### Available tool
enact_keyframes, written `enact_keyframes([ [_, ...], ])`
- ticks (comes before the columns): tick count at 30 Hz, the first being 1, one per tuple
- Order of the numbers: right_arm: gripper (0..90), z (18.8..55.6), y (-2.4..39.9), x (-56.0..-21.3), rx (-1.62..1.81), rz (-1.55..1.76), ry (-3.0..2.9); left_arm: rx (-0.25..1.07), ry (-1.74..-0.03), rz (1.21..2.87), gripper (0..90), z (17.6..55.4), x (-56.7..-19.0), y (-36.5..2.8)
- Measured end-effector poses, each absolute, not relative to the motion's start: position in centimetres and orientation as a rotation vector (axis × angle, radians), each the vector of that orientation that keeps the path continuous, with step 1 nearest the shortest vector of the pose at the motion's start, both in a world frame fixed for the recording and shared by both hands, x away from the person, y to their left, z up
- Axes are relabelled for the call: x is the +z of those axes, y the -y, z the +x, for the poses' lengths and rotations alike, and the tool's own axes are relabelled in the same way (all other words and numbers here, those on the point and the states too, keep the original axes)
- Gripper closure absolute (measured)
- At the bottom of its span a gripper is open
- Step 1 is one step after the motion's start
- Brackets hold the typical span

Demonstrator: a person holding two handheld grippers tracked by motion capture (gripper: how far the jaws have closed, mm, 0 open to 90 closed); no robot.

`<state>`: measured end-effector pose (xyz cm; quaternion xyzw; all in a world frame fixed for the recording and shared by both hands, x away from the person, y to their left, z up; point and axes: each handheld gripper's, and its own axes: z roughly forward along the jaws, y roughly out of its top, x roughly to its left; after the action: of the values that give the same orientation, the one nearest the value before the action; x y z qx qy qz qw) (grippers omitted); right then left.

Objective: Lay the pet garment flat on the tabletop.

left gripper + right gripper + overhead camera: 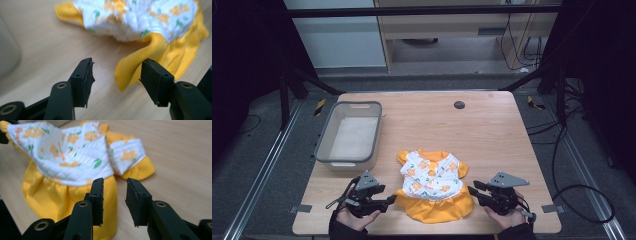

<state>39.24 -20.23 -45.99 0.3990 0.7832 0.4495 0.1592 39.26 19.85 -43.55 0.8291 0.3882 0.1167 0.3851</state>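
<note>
Both tools, left (pixel 388 200) and right (pixel 472 190), gape empty beside the dress (pixel 432 184); next, I judge, re-pinch it for folding.

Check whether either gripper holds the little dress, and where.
Nothing is held: left gripper and right gripper stand open beside the dress.

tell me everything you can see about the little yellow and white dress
The dress is a small soft-cloth garment: a white quilted top printed with orange flowers and green leaves, orange-yellow sleeves and a gathered orange-yellow skirt. It lies spread flat on the wooden table, skirt toward the person, right of the grey bin. One skirt corner curls up between the open jaws of the left claw.
</note>
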Motion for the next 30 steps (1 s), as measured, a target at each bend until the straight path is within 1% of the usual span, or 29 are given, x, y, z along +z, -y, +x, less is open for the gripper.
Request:
enact_keyframes([
  [3,65.8,39.9,20.7,-45.2,1.318,1.14,-2.182,0.356,-0.963,2.074,41.7,39.3,-42.1,-20.3],
  [5,65.5,40.5,20.9,-44.9,1.324,1.142,-2.166,0.422,-0.943,2.084,41.1,39.6,-41.4,-20.3],
  [8,65.1,41.5,20.9,-44.4,1.33,1.15,-2.139,0.445,-0.924,2.081,41.7,40.5,-40.6,-19.8],
  [12,64.4,43.1,20.5,-43.8,1.345,1.153,-2.108,0.472,-0.908,2.085,42.5,42.7,-40.0,-18.5],
  [19,60.4,45.9,19.3,-43.8,1.331,1.151,-2.09,0.522,-0.912,2.097,44.2,46.8,-41.3,-16.4],
  [22,58.1,46.7,18.8,-44.0,1.314,1.145,-2.093,0.529,-0.921,2.101,44.5,48.0,-41.9,-15.8],
  [30,58.0,49.2,17.9,-45.9,1.262,1.199,-2.123,0.551,-0.948,2.089,46.4,50.9,-43.5,-14.7],
])
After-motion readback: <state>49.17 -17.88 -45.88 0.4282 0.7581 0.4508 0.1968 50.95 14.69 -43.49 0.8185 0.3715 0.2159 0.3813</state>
